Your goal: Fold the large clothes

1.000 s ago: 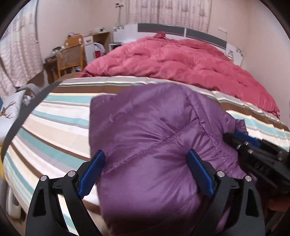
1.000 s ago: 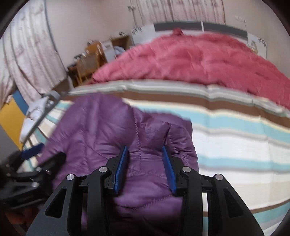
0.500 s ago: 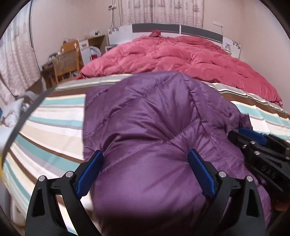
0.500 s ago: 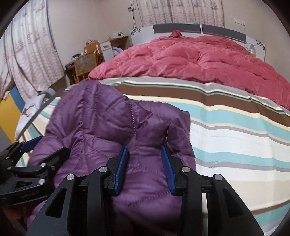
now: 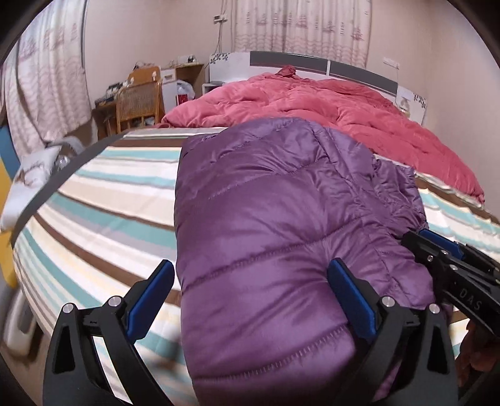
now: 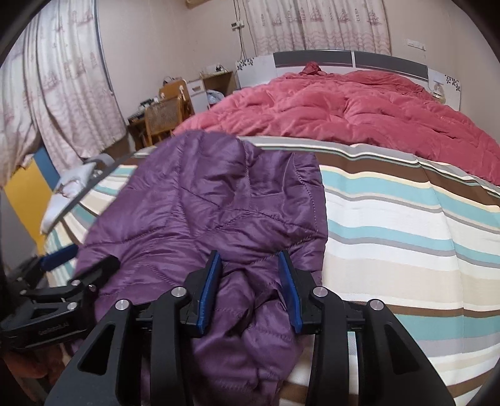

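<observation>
Jacket: purple quilted down jacket (image 5: 281, 225) lies in a folded bundle on the striped bedsheet (image 5: 93, 200) at the near end of the bed, its near edge reaching down between both grippers.
Left gripper: left gripper (image 5: 250, 299) stands spread very wide, and its jaws have just been opening further; a thick roll of the jacket lies between them. The right blue pad touches the fabric, while the left blue pad (image 5: 150, 296) stands just clear of the jacket's edge, so the pads do not press on it.
Right gripper: right gripper (image 6: 250, 290) has its jaws partly closed, clamped on a bunched fold of the jacket; purple fabric fills the gap between the blue pads (image 6: 207, 290) and bulges out below them.
Gripper positions: in the left wrist view the right gripper (image 5: 443, 253) shows at the right edge, against the jacket's right side; in the right wrist view the left gripper (image 6: 62, 281) shows at the lower left, against the jacket's left side.
Bed: a red comforter (image 5: 312, 106) is heaped over the far half of the bed, in front of a white and grey headboard (image 5: 312, 62).
Room: a wicker chair (image 5: 137, 103) stands at a cluttered wooden desk (image 5: 184, 71) near the far left wall; patterned curtains (image 5: 297, 28) hang behind the headboard and along the left side.
Person: only a bit of a hand shows at the lower right corner of the left wrist view, too dim to tell more.
</observation>
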Motion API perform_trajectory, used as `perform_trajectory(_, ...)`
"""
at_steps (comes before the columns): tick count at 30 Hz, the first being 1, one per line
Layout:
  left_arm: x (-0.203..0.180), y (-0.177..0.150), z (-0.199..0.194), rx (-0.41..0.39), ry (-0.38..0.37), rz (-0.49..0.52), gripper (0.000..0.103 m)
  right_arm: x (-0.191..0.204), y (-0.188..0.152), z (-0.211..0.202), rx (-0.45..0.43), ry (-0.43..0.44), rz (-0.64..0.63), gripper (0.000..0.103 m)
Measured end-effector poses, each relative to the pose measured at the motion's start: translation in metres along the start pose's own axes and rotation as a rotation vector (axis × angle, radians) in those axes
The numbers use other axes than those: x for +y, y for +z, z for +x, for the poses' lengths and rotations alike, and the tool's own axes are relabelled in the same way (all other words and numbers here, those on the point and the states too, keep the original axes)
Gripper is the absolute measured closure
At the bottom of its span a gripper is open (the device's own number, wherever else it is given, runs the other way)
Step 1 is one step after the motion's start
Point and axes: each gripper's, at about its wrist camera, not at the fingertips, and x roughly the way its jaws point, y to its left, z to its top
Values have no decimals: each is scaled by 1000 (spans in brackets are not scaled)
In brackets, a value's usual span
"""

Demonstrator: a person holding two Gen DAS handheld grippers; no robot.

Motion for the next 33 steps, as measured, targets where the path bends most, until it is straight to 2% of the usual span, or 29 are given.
perform_trajectory(1,0,1,-3,0,5,2,4,1,0,-7,-8,14,4,61)
perform_trajectory(2,0,0,-8,-3,11,4,3,1,-2,-13,-15,21,5,50)
perform_trajectory(3,-1,-2,-14,-11,16,10,2,2,-4,-22,-29,28,7,47)
perform_trajectory(7,-3,-12,-37,-27,50,32,2,12,-17,-50,-43,49,-19,46)
perform_trajectory(9,-2,-19,-47,-24,71,29,2,16,-25,-61,-46,51,-37,37)
perform_trajectory(10,-1,-22,-51,-22,81,25,2,18,-29,-66,-48,43,-41,29)
perform_trajectory(13,3,-35,-64,-18,106,7,2,24,-40,-80,-58,43,-55,27)
perform_trajectory(16,10,-47,-76,-22,132,-14,2,26,-51,-93,-70,5,-73,13)
perform_trajectory(22,20,-67,-95,-17,178,-60,2,29,-70,-112,-84,-39,-88,7)
perform_trajectory(25,22,-77,-105,-21,167,-77,2,31,-81,-119,-89,-52,-98,7)
perform_trajectory(33,16,-86,-119,-49,176,-49,2,30,-90,-128,-102,-70,-92,7)
